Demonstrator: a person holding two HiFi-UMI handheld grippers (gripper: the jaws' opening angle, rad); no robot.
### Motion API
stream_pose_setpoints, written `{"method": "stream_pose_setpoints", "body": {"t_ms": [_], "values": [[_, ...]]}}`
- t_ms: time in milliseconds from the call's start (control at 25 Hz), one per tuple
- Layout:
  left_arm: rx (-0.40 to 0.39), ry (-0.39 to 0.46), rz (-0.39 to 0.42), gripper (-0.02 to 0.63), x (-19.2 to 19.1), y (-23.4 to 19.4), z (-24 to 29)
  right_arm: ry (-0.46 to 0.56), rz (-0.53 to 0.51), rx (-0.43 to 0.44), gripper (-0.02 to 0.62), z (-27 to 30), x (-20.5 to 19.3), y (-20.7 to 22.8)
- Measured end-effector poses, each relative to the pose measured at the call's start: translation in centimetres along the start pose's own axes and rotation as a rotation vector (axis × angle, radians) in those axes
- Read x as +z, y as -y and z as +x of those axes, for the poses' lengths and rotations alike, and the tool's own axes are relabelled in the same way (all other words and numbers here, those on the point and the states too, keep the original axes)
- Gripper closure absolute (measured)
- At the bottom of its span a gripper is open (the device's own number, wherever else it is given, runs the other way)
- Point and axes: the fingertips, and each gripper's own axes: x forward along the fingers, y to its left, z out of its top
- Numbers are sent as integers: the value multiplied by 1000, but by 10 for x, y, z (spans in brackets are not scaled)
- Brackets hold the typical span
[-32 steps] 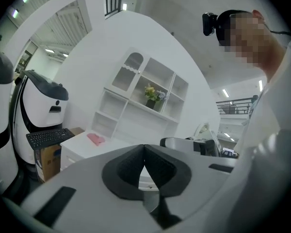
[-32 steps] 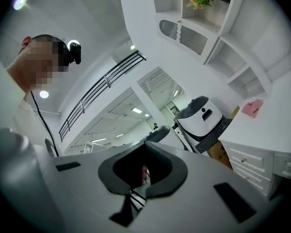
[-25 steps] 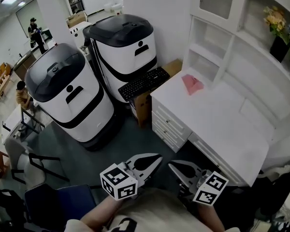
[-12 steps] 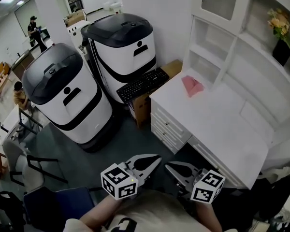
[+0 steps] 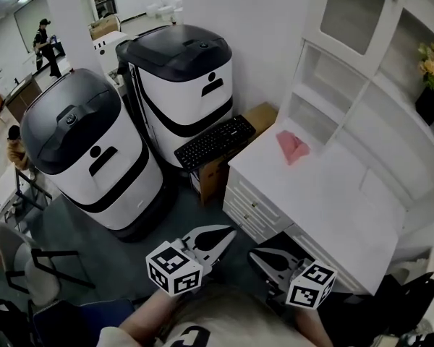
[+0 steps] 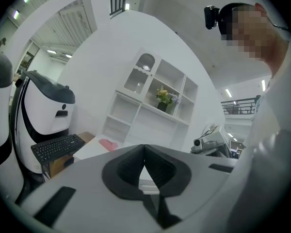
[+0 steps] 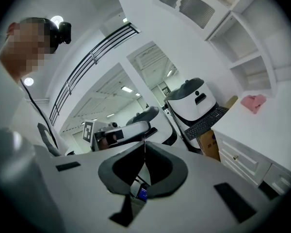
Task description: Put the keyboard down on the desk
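Keyboard point(image 5: 215, 142) atop box point(image 5: 215, 170); overhangs box edge; just beside desk point(image 5: 325, 194) corner

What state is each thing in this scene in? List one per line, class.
keyboard: lying flat on the cardboard box, not on the desk.
left gripper: shut, empty.
right gripper: shut, empty.
pink cloth: crumpled on the desk.
desk drawers: closed.

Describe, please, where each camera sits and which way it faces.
Head view: on the head, steeply down at the keyboard and desk; left gripper and right gripper below.
Left gripper view: on that gripper, tilted up toward the shelves; shut jaws, sleeve.
Right gripper view: on that gripper, facing the white machines; shut jaws.
Shared: all three show the keyboard.
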Motion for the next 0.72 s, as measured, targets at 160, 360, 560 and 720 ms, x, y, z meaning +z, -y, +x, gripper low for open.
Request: {"method": "stream_pose_setpoints", "body": {"t_ms": [160, 360, 560, 720], "values": [[1, 3, 50, 594, 15, -28, -9, -5, -6, -29, 572, 28, 13, 2], [34, 21, 92, 594, 31, -71, -21, -25, -41, -37, 572, 65, 33, 2], [92, 9, 45, 594, 24, -107, -47, -104, -36, -24, 572, 104, 27, -2], [113, -2, 20, 594, 20, -126, -60, -137, -39, -9, 572, 132, 26, -4]]}}
